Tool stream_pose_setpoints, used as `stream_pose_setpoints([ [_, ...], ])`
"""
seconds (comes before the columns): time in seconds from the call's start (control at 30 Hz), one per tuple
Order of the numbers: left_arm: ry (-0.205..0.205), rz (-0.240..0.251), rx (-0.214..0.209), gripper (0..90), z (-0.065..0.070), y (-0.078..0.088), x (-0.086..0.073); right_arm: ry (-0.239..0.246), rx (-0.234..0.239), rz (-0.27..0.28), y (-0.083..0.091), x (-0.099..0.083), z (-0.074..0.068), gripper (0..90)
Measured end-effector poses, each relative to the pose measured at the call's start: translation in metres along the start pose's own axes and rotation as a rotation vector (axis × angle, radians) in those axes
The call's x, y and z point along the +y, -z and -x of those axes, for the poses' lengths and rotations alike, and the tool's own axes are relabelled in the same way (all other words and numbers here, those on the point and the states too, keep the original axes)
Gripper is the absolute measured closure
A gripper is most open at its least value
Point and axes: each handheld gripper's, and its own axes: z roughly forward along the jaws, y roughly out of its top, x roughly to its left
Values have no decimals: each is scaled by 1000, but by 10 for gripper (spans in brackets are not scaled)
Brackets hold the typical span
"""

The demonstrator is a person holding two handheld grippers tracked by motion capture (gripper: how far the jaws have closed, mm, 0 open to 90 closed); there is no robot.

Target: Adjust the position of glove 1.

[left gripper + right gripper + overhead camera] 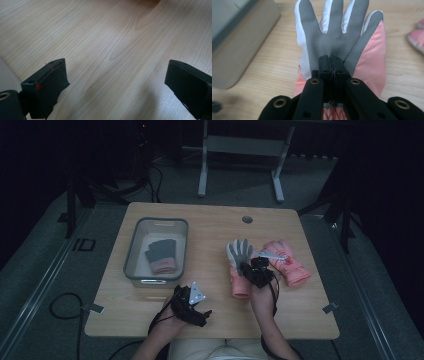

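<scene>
Right gripper (331,60) fingers were clamped together on the palm of the grey-and-pink glove (342,37), lying on the desk (210,245) at centre-right. Left gripper (117,82) fingers stood wide over bare desk at 7 o'clock.

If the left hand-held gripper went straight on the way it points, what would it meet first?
Probably the bare wooden tabletop: the left hand-held gripper has its jaws open and tilted down at plain wood grain, with nothing between them. How far off the surface lies is unclear.
</scene>
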Motion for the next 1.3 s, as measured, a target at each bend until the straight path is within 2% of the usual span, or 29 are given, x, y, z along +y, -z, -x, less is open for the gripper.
stream_pose_setpoints([
  [0.07, -15, -8, 5, 40, 1, -1, 0, -4, -13, -25, -13, -2, 1, 883],
  [0.1, -15, -8, 5, 40, 1, -1, 0, -4, -13, -25, -13, -2, 1, 883],
  [0.13, -18, -13, 3, 40, 2, -3, -1, -33, -2, -37, -20, -4, 2, 882],
  [0.17, -19, -14, 3, 40, 2, -3, -1, -38, -3, -56, -31, -4, 1, 881],
  [0.23, -24, -19, 4, 40, 3, -4, -1, -36, -4, -63, -35, -4, 0, 880],
  [0.27, -29, -18, 7, 40, 3, -4, -1, -37, -17, -74, -43, -4, 1, 876],
  [0.33, -27, -17, 2, 40, 4, -5, -1, -46, -11, -81, -46, -4, 1, 875],
  [0.37, -24, -14, -1, 40, 3, -5, -1, -23, -23, -94, -52, -6, -1, 871],
  [0.47, -26, -13, -1, 40, 4, -4, -1, 1, -29, -107, -56, -7, -3, 860],
  [0.5, -29, -15, 1, 40, 4, -5, -1, -13, -21, -115, -57, -6, -4, 847],
  [0.63, -37, -22, 4, 40, 5, -6, -1, -9, -18, -118, -57, -4, -5, 793],
  [0.67, -37, -22, 4, 40, 5, -6, -1, -1, -10, -113, -55, -3, -5, 793],
  [0.7, -44, -26, 8, 40, 5, -6, -2, 24, 4, -81, -46, 2, -7, 674],
  [0.73, -44, -26, 8, 40, 5, -6, -2, 24, 4, -81, -46, 2, -7, 674],
  [0.77, -56, -27, 9, 40, 7, -6, -2, 50, 32, -49, -36, 8, -6, 634],
  [0.83, -57, -28, 9, 40, 7, -6, -2, 102, 45, -37, -26, 16, -1, 591],
  [0.87, -58, -30, 7, 40, 7, -6, -2, 102, 45, -37, -26, 16, -1, 591],
  [0.9, -60, -30, 8, 40, 7, -6, -2, 125, 61, -25, -16, 24, 9, 561],
  [0.97, -57, -32, 9, 40, 7, -6, -2, 131, 65, -15, -10, 28, 14, 541],
  [1.0, -59, -32, 15, 40, 8, -7, -2, 147, 82, 8, 1, 35, 27, 537],
  [1.03, -59, -32, 15, 40, 8, -7, -2, 147, 82, 8, 1, 35, 27, 537],
  [1.1, -60, -34, 16, 40, 8, -7, -3, 139, 123, 31, 9, 41, 44, 537],
  [1.23, -66, -42, 9, 40, 9, -8, -3, 176, 107, 25, 17, 48, 76, 540],
  [1.3, -65, -41, 0, 40, 8, -8, -3, 201, 82, 22, 19, 48, 92, 542],
])
